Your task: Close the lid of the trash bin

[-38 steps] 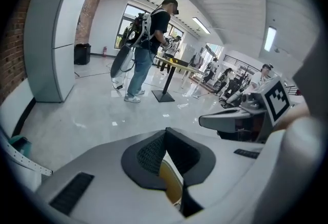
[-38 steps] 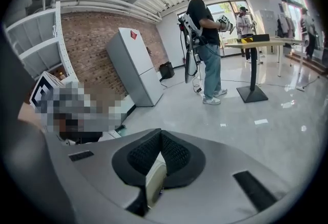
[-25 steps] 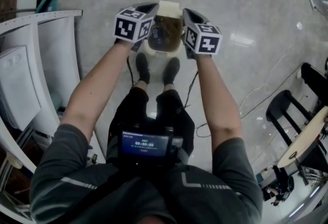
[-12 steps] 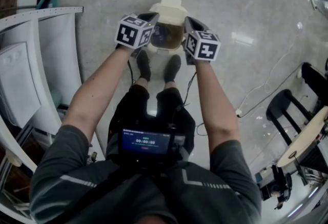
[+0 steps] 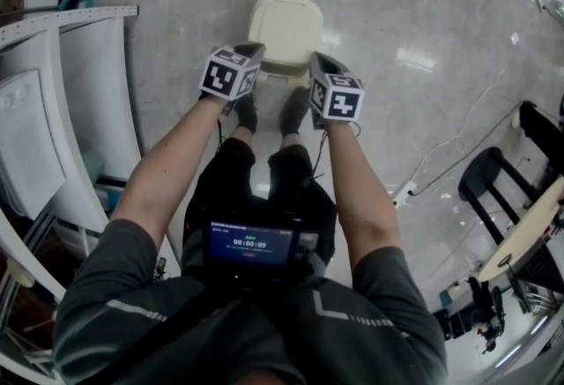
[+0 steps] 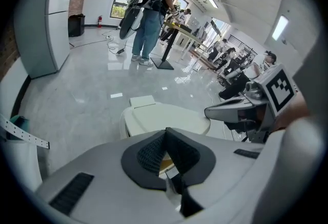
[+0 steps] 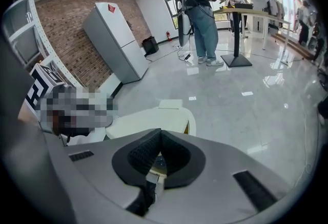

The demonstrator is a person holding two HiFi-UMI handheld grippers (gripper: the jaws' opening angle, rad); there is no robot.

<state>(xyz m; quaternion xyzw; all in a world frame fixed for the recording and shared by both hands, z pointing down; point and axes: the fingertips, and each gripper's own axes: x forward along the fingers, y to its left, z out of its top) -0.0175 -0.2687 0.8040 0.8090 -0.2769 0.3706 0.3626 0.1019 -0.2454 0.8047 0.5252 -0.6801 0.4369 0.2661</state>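
With jaws clenched on nothing, the left gripper and right gripper flank the near end of the cream bin, which stands on the floor just ahead of the person's shoes, its lid down flat, long axis running away from the person, hinge end farthest.

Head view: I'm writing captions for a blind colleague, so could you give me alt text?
A cream trash bin stands on the floor with its lid down, just past the person's feet. The left gripper and right gripper hover at its near corners.
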